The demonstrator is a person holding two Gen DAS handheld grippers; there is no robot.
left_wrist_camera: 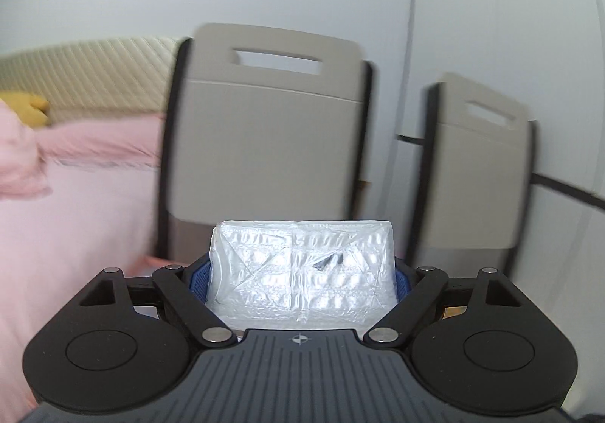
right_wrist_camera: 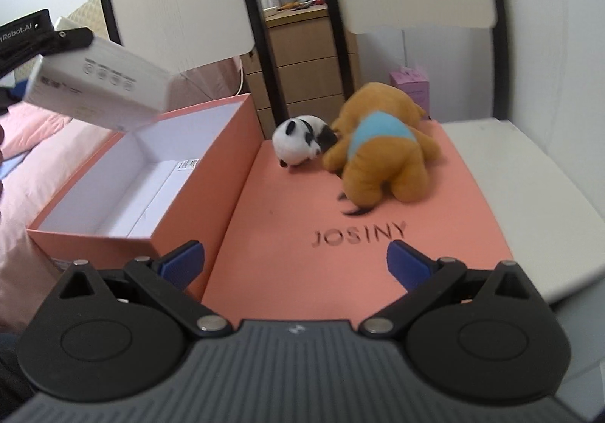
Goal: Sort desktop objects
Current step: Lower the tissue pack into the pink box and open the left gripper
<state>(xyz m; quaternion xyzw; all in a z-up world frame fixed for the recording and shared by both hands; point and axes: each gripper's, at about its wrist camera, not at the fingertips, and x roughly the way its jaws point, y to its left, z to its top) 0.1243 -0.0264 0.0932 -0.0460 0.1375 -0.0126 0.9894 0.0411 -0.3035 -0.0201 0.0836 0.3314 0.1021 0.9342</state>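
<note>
My left tool is clamped on a white box wrapped in clear film; its blue pads press the box on both sides. In the left wrist view the box fills the gap between the fingers and is raised in front of two grey chair backs, with a pink bed to the left. The right wrist view shows the same box at upper left, tilted, held in the air above the near end of the open shoebox.

My right tool stands apart and holds nothing; its blue pads hang over the near edge of the pink lid.

The shoebox is pink outside and white inside. A flat white item with a label lies on its floor; I cannot tell what it is. The lid lies flat just beside the shoebox on its right, printed "JOSINY". On the far end of the lid sit a black-and-white plush toy and a brown plush toy with a light blue patch, touching each other.

The lid rests on a white table. Behind it stands a wooden drawer unit.
</note>
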